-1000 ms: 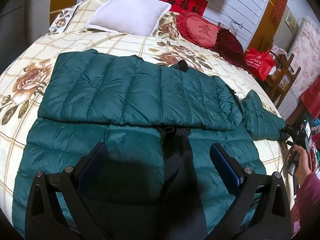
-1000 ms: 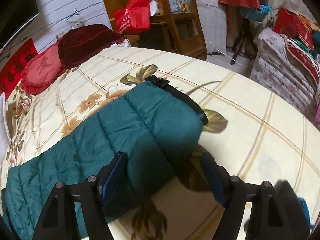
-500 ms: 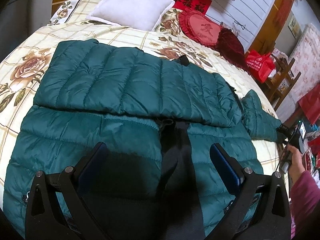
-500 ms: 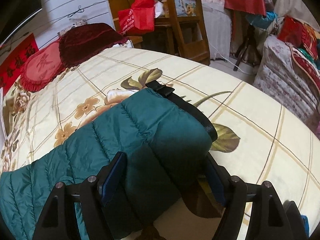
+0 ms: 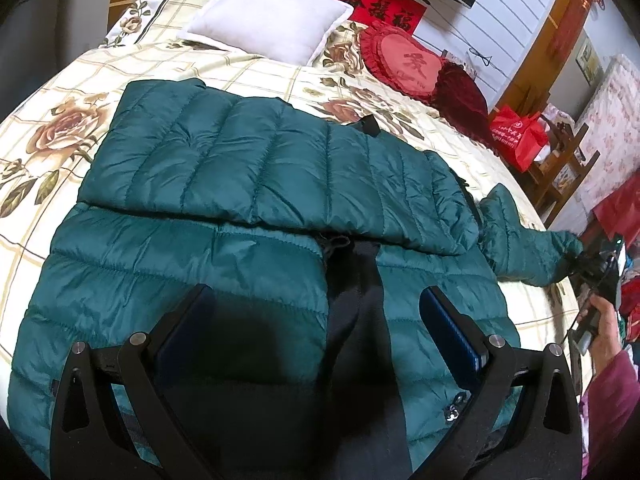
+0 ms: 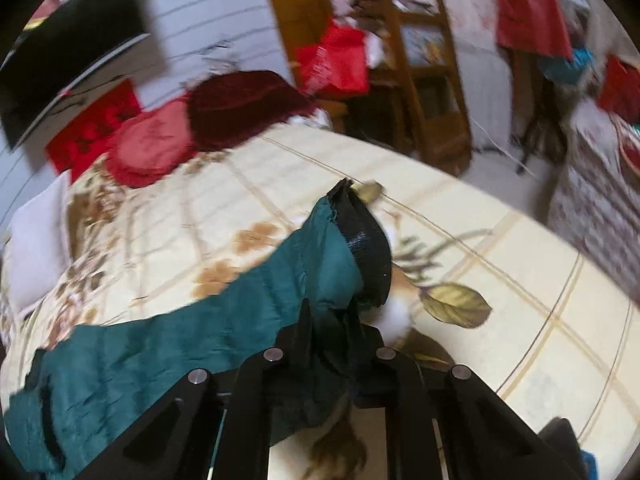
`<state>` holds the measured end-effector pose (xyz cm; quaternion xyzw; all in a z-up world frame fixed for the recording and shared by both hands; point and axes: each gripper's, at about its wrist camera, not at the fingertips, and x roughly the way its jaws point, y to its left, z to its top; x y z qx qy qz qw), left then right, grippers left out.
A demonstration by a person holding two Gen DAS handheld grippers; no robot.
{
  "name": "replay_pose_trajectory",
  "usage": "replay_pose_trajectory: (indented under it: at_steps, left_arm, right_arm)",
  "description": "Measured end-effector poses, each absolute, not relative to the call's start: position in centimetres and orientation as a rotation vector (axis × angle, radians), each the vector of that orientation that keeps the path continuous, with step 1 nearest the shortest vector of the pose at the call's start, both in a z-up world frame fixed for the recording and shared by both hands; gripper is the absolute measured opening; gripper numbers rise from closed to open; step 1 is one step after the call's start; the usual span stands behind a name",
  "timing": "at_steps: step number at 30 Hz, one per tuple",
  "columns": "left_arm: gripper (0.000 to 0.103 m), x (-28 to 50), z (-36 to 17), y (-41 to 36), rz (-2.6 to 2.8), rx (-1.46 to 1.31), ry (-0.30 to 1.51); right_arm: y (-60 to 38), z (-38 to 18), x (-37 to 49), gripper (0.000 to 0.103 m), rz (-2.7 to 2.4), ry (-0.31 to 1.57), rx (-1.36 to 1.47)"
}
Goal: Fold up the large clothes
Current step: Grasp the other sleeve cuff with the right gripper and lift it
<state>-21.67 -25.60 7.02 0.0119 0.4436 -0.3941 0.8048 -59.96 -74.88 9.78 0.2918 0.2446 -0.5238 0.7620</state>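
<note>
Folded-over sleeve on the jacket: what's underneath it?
The folded sleeve lies across the green puffer jacket's upper body, with the floral bedspread beneath. The black zipper placket runs under its near edge; the collar and chest under it are covered.

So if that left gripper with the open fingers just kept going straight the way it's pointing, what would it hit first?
Most likely the green puffer jacket, about at its black front strip; the open left gripper points down at it. Depth is hard to judge.

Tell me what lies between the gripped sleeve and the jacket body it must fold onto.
Nothing visible. The right gripper, whose jaws have just closed, is shut on the sleeve near its cuff; only bare bedspread lies between it and the jacket body, whose top is clear.
</note>
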Motion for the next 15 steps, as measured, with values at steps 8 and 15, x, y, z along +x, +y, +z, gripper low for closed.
replay_pose_trajectory:
  at_steps: [8,15]
  left_arm:
    - [0.102,-22.5,8.0,-24.4,-0.856,0.014,0.937]
    - [0.103,-22.7,9.2,-23.0,-0.858,0.007,0.905]
  right_arm:
    - [-69.3,14.2,-55.6,0.010,-1.010,0.520,0.508]
    - [-66.2,15.9,-53.3,0.009,-0.867,0.488,0.541]
